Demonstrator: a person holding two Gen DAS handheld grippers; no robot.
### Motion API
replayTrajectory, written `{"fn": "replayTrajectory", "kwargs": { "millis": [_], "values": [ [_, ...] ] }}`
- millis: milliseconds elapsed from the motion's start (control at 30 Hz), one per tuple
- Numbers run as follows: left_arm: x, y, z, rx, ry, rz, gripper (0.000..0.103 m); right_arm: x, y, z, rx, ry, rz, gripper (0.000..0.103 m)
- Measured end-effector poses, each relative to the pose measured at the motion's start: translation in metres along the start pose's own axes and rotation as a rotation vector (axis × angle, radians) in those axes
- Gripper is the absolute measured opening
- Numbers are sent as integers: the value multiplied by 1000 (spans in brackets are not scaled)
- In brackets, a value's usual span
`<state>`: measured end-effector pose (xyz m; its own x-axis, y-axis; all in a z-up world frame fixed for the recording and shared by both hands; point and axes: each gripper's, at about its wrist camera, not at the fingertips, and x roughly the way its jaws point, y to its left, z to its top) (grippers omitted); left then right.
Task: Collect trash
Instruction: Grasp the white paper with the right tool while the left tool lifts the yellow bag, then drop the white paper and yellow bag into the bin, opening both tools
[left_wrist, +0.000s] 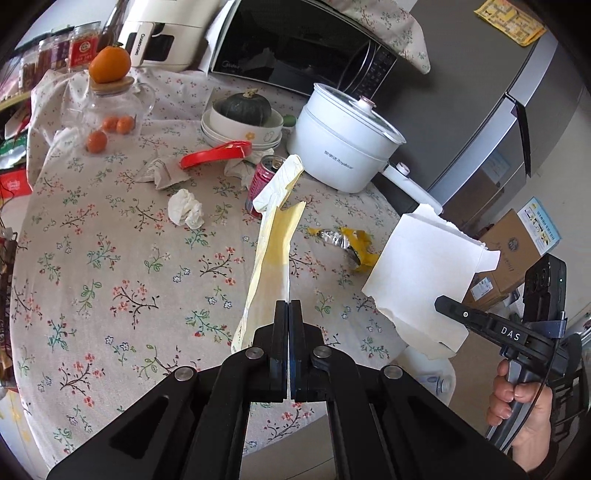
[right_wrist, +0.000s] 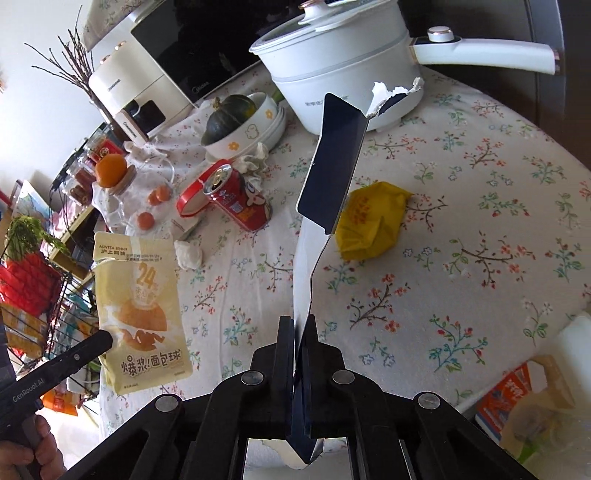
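2 grippers are clamped on trash above the floral table (left_wrist: 110, 258): the right gripper (right_wrist: 302, 321) pinches a torn white-and-navy carton (right_wrist: 334, 162) rising toward 12 o'clock, the left gripper (left_wrist: 289, 306) a yellow snack bag (left_wrist: 271, 254) likewise; a red can (right_wrist: 240, 203) lies at 11 o'clock.

Left gripper (left_wrist: 289, 308): jaws fully closed, pads pressed on a flat yellow snack pouch (left_wrist: 271, 251), which stands up and away from the fingertips. The gripper points forward and downward over the table. In the right wrist view its black finger (right_wrist: 79, 350) enters from the lower left, with the person's left hand (right_wrist: 35, 448) wrapped around the handle.

Right gripper (right_wrist: 301, 325): jaws closed on a torn piece of white-and-navy cardboard (right_wrist: 332, 158), also angled downward. In the left wrist view the person's right hand (left_wrist: 517, 402) grips its handle at the near right.
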<state>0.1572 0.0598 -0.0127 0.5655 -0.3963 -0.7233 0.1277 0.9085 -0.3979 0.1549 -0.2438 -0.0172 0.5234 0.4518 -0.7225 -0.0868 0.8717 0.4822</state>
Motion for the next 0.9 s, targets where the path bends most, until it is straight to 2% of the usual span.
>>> {"fn": "replayTrajectory", "kwargs": {
  "millis": [233, 467, 667, 900],
  "values": [
    [-5, -39, -12, 72, 21, -57, 0, -48, -22, -17, 14, -18, -49, 2],
    [1, -91, -30, 142, 68, -137, 0, -93, -60, -44, 70, -17, -135, 2],
    [25, -145, -52, 232, 139, -193, 0, -109, -96, -68, 131, 43, -215, 2],
    [63, -207, -81, 319, 239, -261, 0, -120, -132, -88, 195, 102, -261, 2]
  ]
}}
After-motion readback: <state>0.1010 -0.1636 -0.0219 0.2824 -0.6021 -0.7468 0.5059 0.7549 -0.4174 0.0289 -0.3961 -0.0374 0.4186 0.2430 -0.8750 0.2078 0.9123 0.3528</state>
